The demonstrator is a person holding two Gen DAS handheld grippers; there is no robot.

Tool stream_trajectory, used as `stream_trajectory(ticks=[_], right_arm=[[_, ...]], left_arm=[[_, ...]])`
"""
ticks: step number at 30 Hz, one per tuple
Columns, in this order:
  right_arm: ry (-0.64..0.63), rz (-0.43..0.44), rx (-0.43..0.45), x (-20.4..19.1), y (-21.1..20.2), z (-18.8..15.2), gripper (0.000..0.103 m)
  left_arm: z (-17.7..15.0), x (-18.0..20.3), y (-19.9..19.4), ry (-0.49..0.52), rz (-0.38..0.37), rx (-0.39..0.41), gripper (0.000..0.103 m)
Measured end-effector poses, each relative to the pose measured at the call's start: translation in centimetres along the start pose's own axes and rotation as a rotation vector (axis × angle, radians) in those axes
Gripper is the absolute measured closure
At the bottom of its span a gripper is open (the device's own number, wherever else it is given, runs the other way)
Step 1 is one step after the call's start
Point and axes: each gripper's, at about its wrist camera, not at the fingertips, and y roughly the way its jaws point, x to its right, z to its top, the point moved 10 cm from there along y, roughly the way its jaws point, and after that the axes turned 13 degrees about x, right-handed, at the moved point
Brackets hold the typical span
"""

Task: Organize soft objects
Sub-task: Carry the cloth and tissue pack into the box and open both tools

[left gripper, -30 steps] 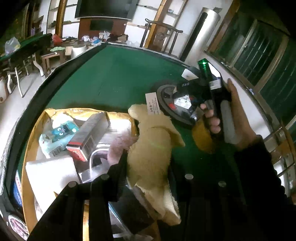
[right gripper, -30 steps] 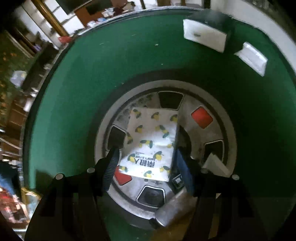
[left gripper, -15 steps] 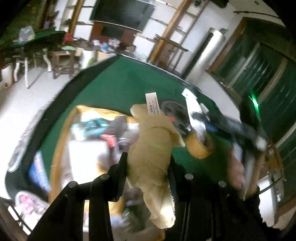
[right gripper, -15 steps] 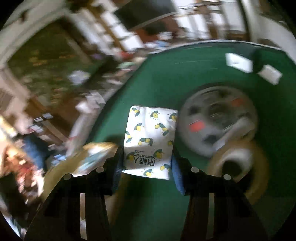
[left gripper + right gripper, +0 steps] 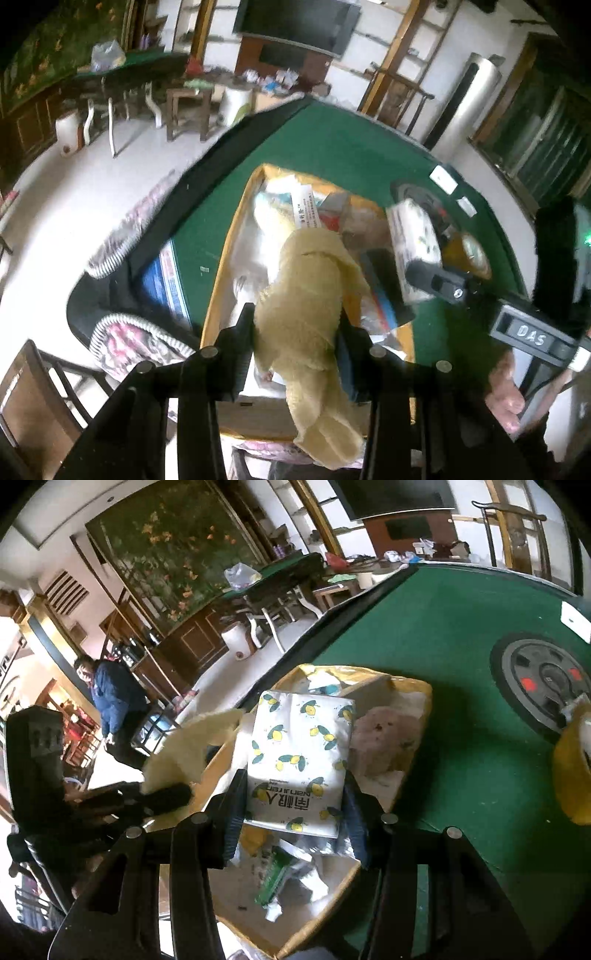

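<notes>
Because both loads are light and squashy, each should take a firm pinch across the middle; the plush toy will sag at its ends, the tissue pack may slip in its glossy wrap. Pointing toward 12 o'clock over the yellow box, the left gripper is clamped on the toy's body. At 3 o'clock of it, the right gripper squeezes the pack above the same box

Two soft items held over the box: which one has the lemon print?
The tissue pack in the right gripper: white wrapper with yellow lemons. The left gripper holds the plain beige plush toy, which has no print.
</notes>
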Motion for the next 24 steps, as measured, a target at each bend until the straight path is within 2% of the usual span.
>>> stream_trajectory(ticks=[5,7,9,11,13,14,15,18,20,24], right_arm=[[0.015,-0.045,-0.031,1.2,1.7,0.6,0.053],[0.025,-0.063,-0.044,1.0,3.0,0.5,0.053],[0.036,-0.087,-0.048,1.6,4.0,0.9,0.052],[0.039,-0.087,-0.055,1.6,4.6,1.1,0.051],[0.007,-0.088,-0.055,1.3,5.1,1.1,0.05],[-0.006,-0.095,-0.05,1.3,5.2,1.3,0.047],[-0.013,-0.107,-0.039,1.3,5.2,1.6,0.042],[-0.017,-0.089,-0.003,0.9,4.9,2.5,0.042],[-0.012,-0.076,0.02,0.8,4.3,2.9,0.042],[0.006,-0.064,0.058,1.3,2.1,3.8,0.042]], left_arm=[[0.7,-0.5,1.4,0.008,0.02,0.019,0.063],[0.9,-0.8,2.6,0.017,0.04,0.004,0.063],[1.2,-0.8,3.2,0.035,0.027,0.018,0.06],[0.8,-0.4,3.2,0.021,-0.031,0.009,0.059],[0.4,0.1,2.6,0.028,-0.09,0.01,0.046],[0.2,0.1,2.2,0.027,-0.095,0.014,0.046],[0.2,0.2,1.6,0.027,-0.104,0.033,0.045],[0.7,0.2,-0.2,0.041,-0.105,0.096,0.04],[1.4,0.0,-1.4,0.044,-0.076,0.145,0.04],[2.9,1.8,-3.1,0.046,-0.082,0.225,0.04]])
